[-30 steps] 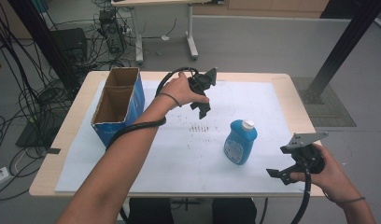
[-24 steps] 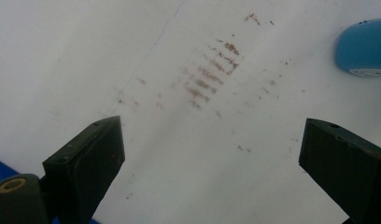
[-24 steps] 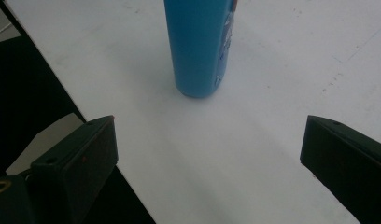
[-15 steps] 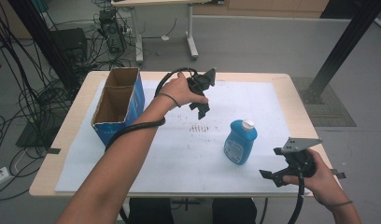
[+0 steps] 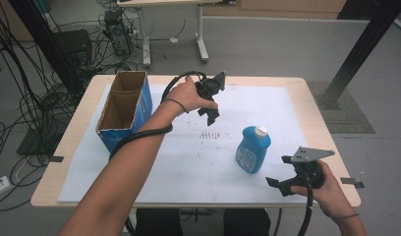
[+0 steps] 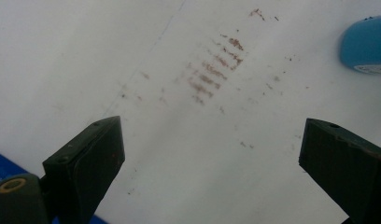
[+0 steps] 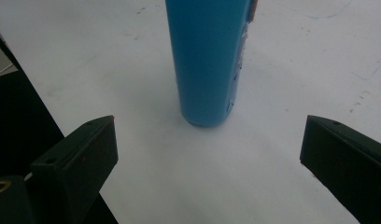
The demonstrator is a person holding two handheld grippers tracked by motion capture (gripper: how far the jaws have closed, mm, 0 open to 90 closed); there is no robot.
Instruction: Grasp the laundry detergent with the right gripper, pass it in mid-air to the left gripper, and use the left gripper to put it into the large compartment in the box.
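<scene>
A blue bottle [image 5: 252,149] with a white cap stands upright on the white sheet, right of centre. My right gripper [image 5: 279,170] is low at the sheet's near right, open, jaws wide apart and aimed at the bottle [image 7: 208,56], which stands a short way ahead of the jaws. My left gripper [image 5: 212,104] hovers over the far middle of the sheet, open and empty, looking down on brown smudges [image 6: 216,70], with the bottle's edge [image 6: 366,44] at its upper right.
An open blue cardboard box [image 5: 124,109] stands at the table's left side. The white sheet [image 5: 198,167] covers most of the wooden table [image 5: 316,113]. Cables and a table frame lie on the floor behind.
My right gripper has moved down and left toward the table's near edge, closer in line with the bottle. The left gripper has stayed put.
</scene>
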